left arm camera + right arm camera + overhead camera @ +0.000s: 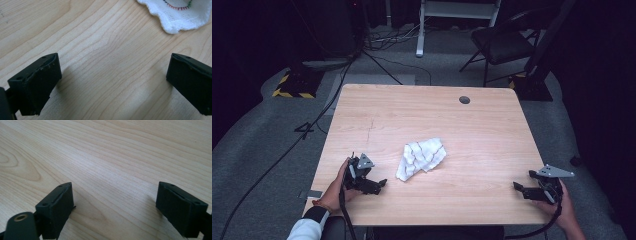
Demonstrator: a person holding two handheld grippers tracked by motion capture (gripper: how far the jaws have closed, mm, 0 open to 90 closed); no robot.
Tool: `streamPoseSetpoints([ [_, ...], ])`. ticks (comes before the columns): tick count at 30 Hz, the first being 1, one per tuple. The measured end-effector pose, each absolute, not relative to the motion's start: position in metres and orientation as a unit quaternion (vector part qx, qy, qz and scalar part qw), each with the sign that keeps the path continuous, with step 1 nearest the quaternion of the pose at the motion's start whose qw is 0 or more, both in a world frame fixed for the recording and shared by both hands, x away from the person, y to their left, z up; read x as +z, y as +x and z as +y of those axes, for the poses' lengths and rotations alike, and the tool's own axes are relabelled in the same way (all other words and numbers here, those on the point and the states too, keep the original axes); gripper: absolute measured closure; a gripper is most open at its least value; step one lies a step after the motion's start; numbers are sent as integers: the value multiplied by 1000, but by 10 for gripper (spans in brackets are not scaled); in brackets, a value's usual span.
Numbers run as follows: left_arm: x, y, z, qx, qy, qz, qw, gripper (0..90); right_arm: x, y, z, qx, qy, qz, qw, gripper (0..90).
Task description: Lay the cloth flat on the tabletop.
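I read this as the approach step, before any contact with the white cloth (421, 158). The cloth lies crumpled near the centre of the wooden table (492, 125), its thin red stitched lines visible on the upper folds.

From the cloth, the left gripper (377, 185) sits at about 8 o'clock, near it but not touching. In the left gripper view, its jaws stand wide apart with bare wood between them, and the cloth's hemmed edge (175, 23) lies ahead toward 1 o'clock. State: released, nothing held.

The right gripper (518, 187) sits at about 4 o'clock from the cloth, well apart from it, near the table's right-hand edge. In the right gripper view, I see both jaws spread over bare wood grain. State: released, nothing held.

My judgement of the next move:
1. I advance the left gripper toward 1 o'clock until the nearest cloth edge lies between its jaws.
2. I keep the jaws low to the wood so the lower one slips under the hem.
3. I bring the right gripper toward 10 o'clock to reach the opposite edge
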State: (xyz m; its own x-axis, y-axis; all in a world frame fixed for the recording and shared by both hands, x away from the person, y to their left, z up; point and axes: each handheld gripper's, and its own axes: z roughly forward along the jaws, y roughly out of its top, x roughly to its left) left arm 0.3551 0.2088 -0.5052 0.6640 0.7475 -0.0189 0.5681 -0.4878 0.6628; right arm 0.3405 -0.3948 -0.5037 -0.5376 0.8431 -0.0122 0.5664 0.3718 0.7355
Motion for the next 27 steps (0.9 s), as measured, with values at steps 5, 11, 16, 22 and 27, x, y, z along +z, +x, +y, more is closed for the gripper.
streamPoseSetpoints([
  [5, -505, 356, 210, 136, 855, 378, 326, 3, -504, 340, -394, 349, 433, 806, 203, 145],
  [11, -504, 362, 209, 123, 867, 353, 329, 9, -502, 343, -392, 347, 422, 813, 200, 216],
  [16, -500, 369, 197, 118, 871, 338, 335, 145, -495, 351, -378, 353, 402, 819, 207, 337],
  [22, -494, 375, 182, 111, 877, 309, 351, 313, -473, 368, -335, 355, 346, 843, 210, 414],
  [27, -488, 385, 161, 87, 880, 284, 371, 445, -463, 381, -284, 373, 301, 856, 191, 435],
])
